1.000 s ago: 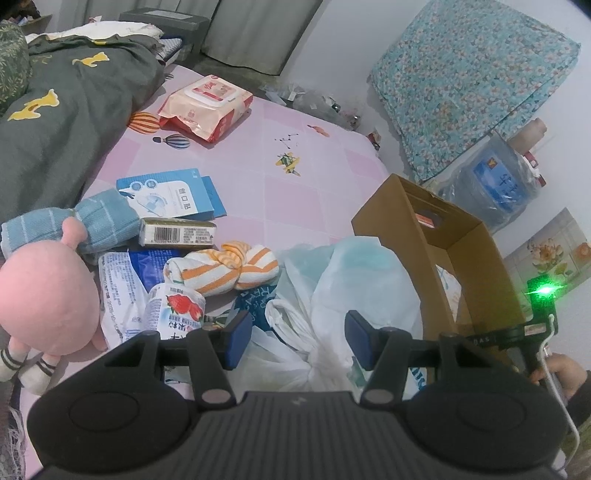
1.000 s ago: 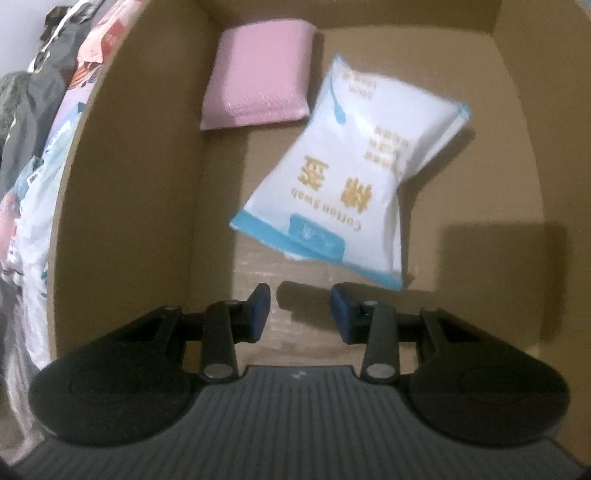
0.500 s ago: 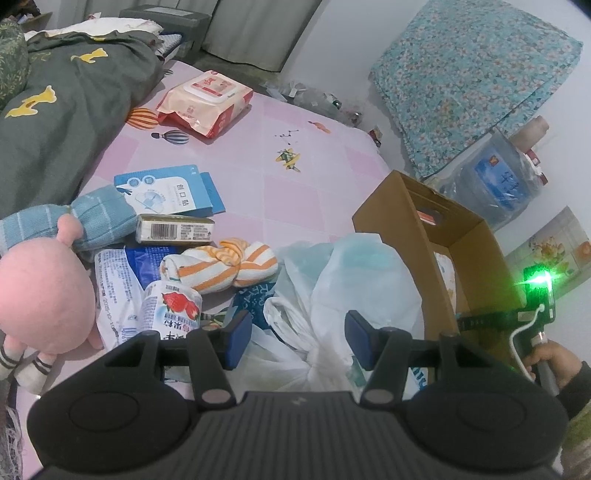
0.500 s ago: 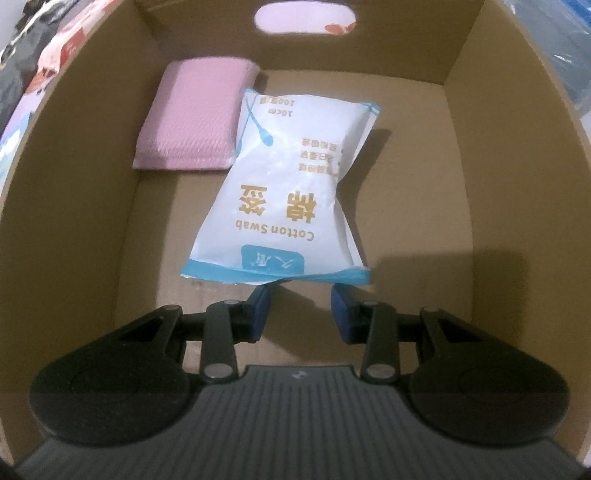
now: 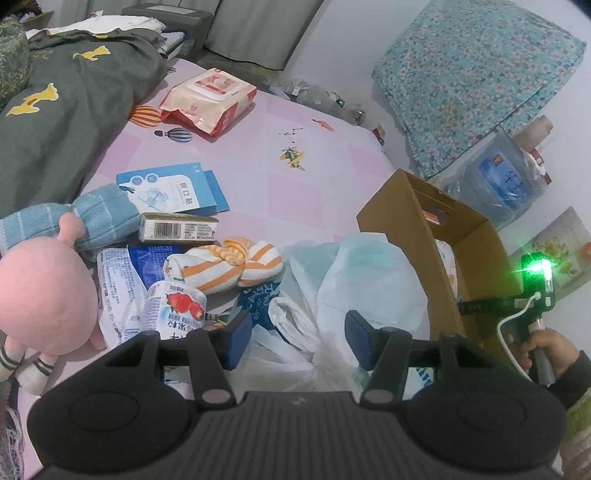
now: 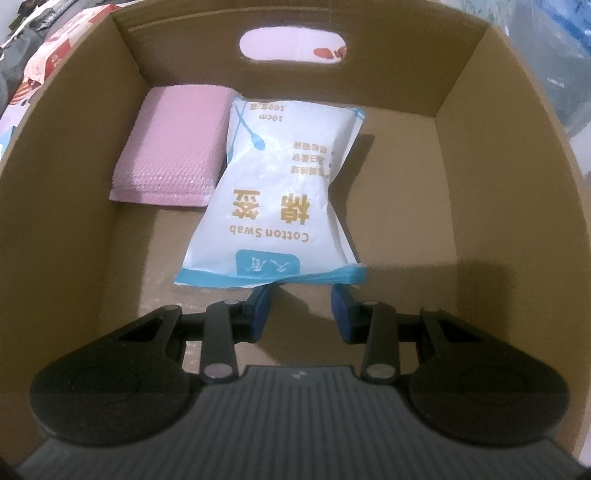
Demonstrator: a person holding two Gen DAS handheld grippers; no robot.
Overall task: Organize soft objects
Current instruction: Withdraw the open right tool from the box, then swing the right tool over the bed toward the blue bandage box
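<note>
Stocking the cardboard box (image 6: 480, 184) is in hand: a cotton swab packet (image 6: 273, 192) lies inside, released. Right gripper (image 6: 300, 306) hovers empty, jaws apart. Left gripper (image 5: 298, 338), open, likely must fetch the striped towel (image 5: 225, 267) next.

White wall (image 5: 351, 33), grey curtains (image 5: 258, 29), pink-checked bed (image 5: 295, 192).

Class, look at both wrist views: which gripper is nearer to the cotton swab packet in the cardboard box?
Right. The right gripper hangs inside the cardboard box, just short of the cotton swab packet. The left gripper is outside the box, over white plastic bags.
</note>
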